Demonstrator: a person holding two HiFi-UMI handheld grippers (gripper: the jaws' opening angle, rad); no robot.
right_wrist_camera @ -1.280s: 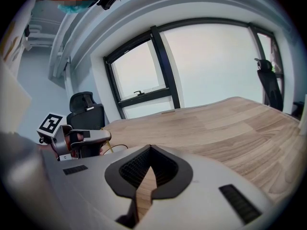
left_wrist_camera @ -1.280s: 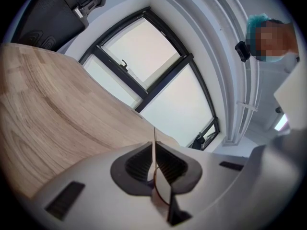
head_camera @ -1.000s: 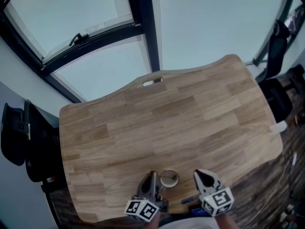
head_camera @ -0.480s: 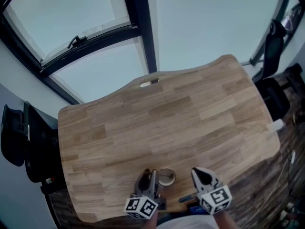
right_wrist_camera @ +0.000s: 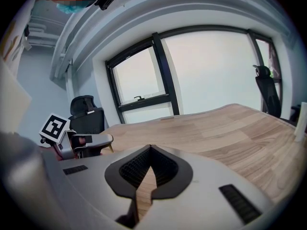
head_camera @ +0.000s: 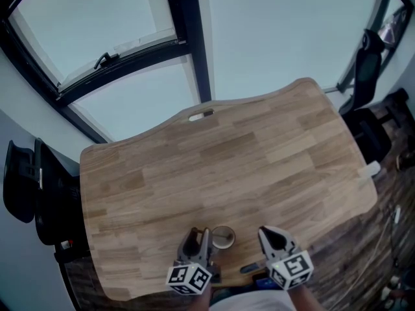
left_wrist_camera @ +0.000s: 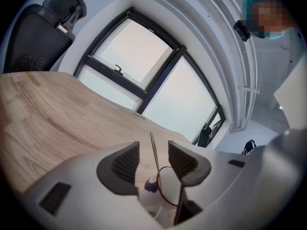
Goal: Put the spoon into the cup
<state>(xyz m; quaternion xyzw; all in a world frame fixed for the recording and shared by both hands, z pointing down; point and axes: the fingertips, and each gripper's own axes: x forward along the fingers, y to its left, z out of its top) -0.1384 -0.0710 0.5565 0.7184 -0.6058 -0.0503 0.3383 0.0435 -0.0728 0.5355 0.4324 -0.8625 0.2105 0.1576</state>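
Note:
A small white cup (head_camera: 222,236) with a brown rim stands near the wooden table's (head_camera: 220,167) front edge. In the left gripper view the cup (left_wrist_camera: 162,195) sits just below the jaws, and the spoon's thin handle (left_wrist_camera: 152,145) sticks up out of it. My left gripper (left_wrist_camera: 153,153) is around that handle with its jaws opening; neither pad touches the handle. In the head view my left gripper (head_camera: 198,240) is just left of the cup. My right gripper (head_camera: 273,238) hovers to the cup's right, shut and holding nothing.
A black chair (head_camera: 19,180) stands off the table's left side and another (head_camera: 366,63) at the back right. A white object (head_camera: 369,169) lies at the table's right edge. Big windows with dark frames (head_camera: 185,37) lie beyond the far edge.
My left gripper's jaws have spread apart and let go of the spoon handle, which stays standing in the cup. Both hands have kept their places.

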